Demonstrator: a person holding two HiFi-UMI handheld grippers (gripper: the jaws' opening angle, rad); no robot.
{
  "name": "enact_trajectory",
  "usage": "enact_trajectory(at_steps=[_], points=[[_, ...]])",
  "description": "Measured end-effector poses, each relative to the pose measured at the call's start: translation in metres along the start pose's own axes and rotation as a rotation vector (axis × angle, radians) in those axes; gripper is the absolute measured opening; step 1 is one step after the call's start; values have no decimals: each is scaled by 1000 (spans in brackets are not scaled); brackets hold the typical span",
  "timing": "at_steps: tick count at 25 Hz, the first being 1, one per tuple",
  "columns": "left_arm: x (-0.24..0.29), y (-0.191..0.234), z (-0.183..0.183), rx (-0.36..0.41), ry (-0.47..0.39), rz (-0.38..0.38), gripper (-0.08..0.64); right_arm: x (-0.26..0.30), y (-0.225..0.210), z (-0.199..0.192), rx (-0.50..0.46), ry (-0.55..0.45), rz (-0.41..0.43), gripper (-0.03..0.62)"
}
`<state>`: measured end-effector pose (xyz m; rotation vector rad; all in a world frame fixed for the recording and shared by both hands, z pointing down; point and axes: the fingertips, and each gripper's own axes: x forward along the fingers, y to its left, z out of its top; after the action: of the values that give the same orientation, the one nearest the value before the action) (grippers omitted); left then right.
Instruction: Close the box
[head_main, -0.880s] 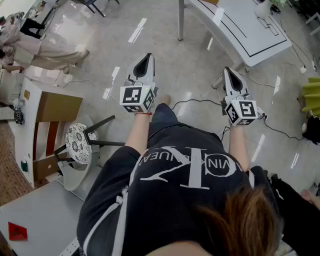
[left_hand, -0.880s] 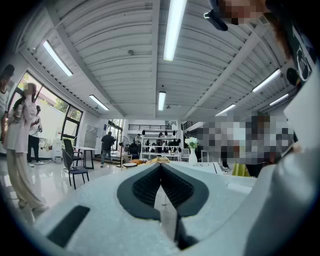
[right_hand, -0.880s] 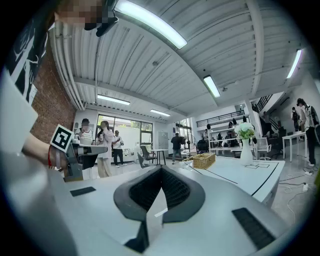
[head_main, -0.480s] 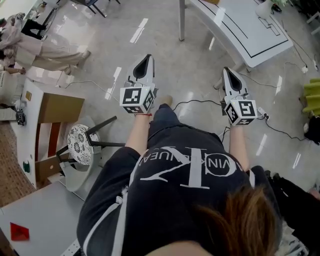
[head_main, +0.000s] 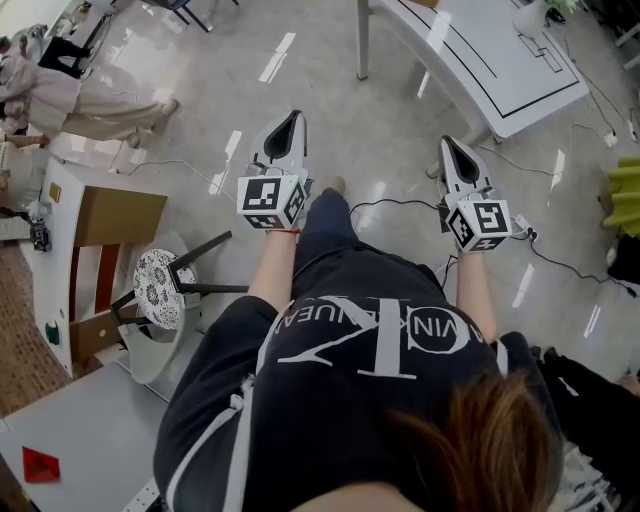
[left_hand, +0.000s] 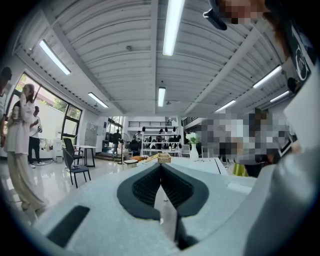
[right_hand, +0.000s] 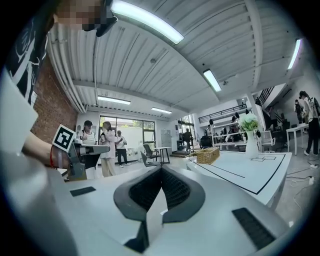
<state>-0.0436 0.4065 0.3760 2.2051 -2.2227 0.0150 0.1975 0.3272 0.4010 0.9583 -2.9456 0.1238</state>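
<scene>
The brown cardboard box (head_main: 118, 215) stands on the floor (head_main: 330, 90) at far left, apparently open, flaps spread outward, just beside a round patterned stool (head_main: 157, 287); its inside is unclear.

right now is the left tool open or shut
Shut. The left tool shows its dark pads pressed together in the left gripper view, with nothing between them.

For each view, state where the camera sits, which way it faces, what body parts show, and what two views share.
Head view: on head, facing steeply down; torso, left gripper, right gripper.
Left gripper view: on that gripper, level into room; shut jaws, torso.
Right gripper view: likewise; shut jaws, left forearm.
Shared: white table.
</scene>
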Motion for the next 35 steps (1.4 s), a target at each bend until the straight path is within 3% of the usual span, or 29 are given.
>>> enact_trajectory(at_steps=[6, 9, 22, 35], points=[[41, 21, 4, 28, -7, -22, 12, 36, -18, -2, 8, -1, -19, -2], [72, 32, 4, 8, -13, -41, 87, 62, -30, -1, 10, 7, -21, -2], [209, 78, -13, -10, 63, -184, 118, 165, -84, -5, 51, 83, -130, -2], [327, 150, -16, -39, 67, -255, 121, 275, -123, 7, 58, 86, -221, -2]])
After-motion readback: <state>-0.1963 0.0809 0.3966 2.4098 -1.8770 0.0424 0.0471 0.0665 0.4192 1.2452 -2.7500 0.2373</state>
